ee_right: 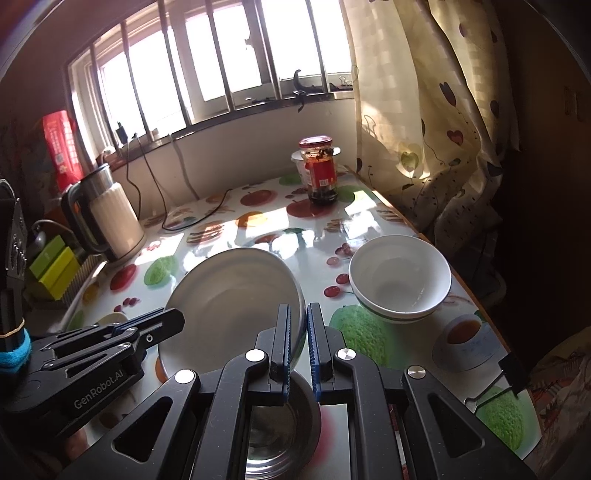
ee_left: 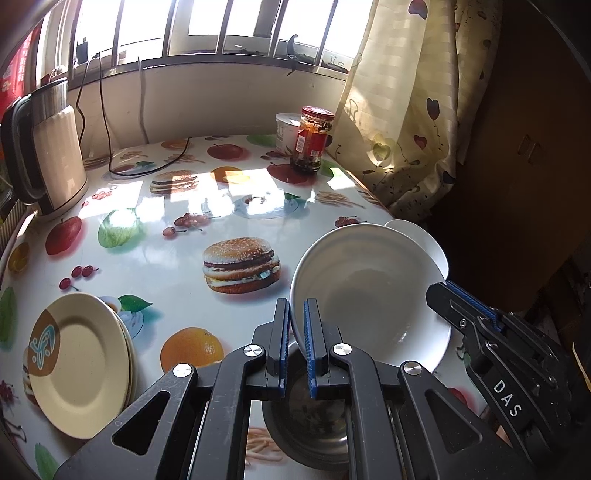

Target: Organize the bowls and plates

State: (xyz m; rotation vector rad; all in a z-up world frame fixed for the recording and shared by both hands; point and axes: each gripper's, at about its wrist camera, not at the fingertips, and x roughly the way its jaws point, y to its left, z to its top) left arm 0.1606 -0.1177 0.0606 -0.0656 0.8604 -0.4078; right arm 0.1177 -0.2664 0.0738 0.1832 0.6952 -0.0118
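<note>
Left wrist: both grippers' fingers [ee_left: 280, 332] clamp opposite rims of white bowl [ee_left: 369, 295].

Strong daylight enters through the barred window [ee_left: 207, 22] at the far side; its panes are blown out to pure white in both views. Sun patches and mirror-like glare lie on the glossy fruit-print tablecloth [ee_left: 177, 236], brightest across the far half. The curtain [ee_left: 406, 110] on the right is lit from behind, with bright patches low on its folds. The right side beyond it falls into deep shadow, detail lost. Fisheye distortion bends the window bars and table edge; corners vignette to black. Focus is sharp mid-scene; the white bowl [ee_left: 369, 295] shows soft interior shading.
</note>
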